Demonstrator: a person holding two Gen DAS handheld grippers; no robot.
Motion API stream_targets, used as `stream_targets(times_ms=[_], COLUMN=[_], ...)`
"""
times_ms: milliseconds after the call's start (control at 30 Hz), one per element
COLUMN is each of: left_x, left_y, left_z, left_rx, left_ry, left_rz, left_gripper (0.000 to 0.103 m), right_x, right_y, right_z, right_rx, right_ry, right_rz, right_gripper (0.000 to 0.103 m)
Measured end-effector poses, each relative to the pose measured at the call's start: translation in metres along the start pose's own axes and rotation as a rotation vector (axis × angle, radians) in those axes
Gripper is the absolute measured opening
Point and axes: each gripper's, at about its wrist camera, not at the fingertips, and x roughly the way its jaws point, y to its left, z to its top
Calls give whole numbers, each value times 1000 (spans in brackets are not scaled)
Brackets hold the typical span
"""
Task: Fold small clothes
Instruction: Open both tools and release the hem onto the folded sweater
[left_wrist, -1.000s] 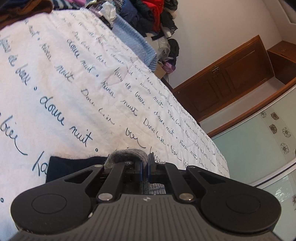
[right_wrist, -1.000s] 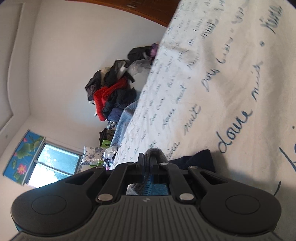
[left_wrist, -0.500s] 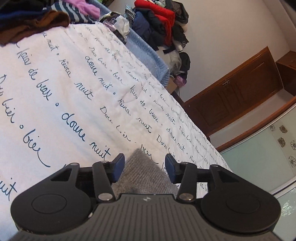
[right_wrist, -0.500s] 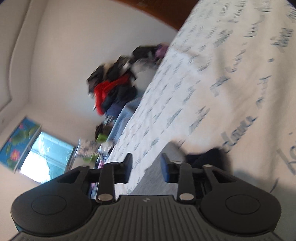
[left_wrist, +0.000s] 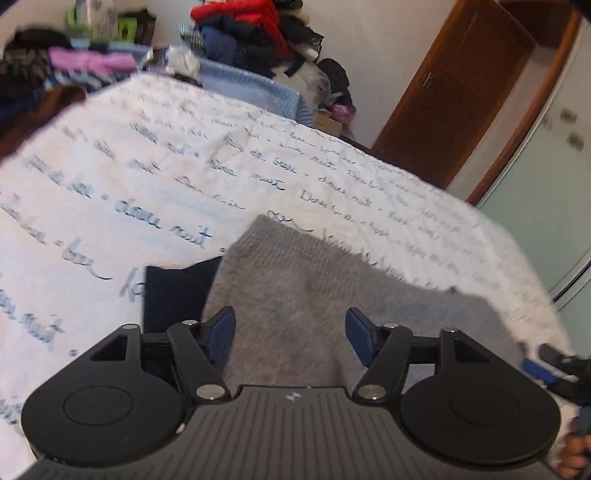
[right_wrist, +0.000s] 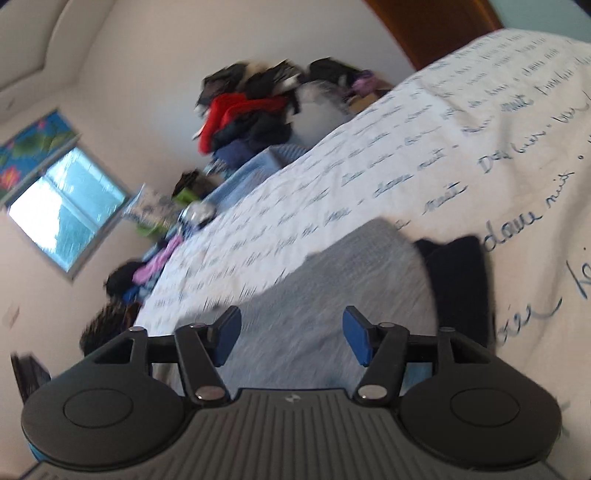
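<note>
A grey knitted garment (left_wrist: 295, 280) lies flat on the white bedspread (left_wrist: 147, 177) printed with blue script. A dark navy part (left_wrist: 173, 291) sticks out from under its left side. My left gripper (left_wrist: 291, 336) is open and empty just above the garment's near edge. In the right wrist view the same grey garment (right_wrist: 332, 288) lies below my right gripper (right_wrist: 291, 338), which is open and empty, with the navy part (right_wrist: 461, 280) at its right. The tip of the right gripper shows in the left wrist view (left_wrist: 546, 365).
A pile of folded clothes (left_wrist: 66, 74) sits at the far left of the bed. A heap of dark and red clothes (left_wrist: 251, 33) stands against the wall beyond a light blue blanket (left_wrist: 251, 88). A wooden door (left_wrist: 454, 88) and a glass wardrobe (left_wrist: 546, 192) stand to the right.
Both grippers were shut on the grey garment a second ago. They have opened, let it go and drawn back and up, so the garment now lies spread on the bed.
</note>
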Motion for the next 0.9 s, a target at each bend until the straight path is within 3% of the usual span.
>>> stream_targets(times_ms=[100, 233, 467, 633, 900], left_x=[-11, -26, -42, -48, -56], left_y=[-9, -17, -35, -39, -41], left_z=[-16, -38, -66, -84, -95], left_rx=[31, 19, 104, 147, 200], left_ry=[4, 11, 8, 17, 25], left_rz=[50, 58, 112, 136, 165], left_gripper=[74, 79, 83, 85, 86], right_x=[-10, -18, -37, -47, -54], right_y=[20, 27, 13, 15, 9], right_z=[-22, -49, -60, -67, -72], right_rx=[-128, -224, -196, -207, -185], right_ry=[59, 135, 115, 108, 106], right_rz=[-14, -29, -112, -107, -133], right_gripper=[67, 67, 67, 75, 75])
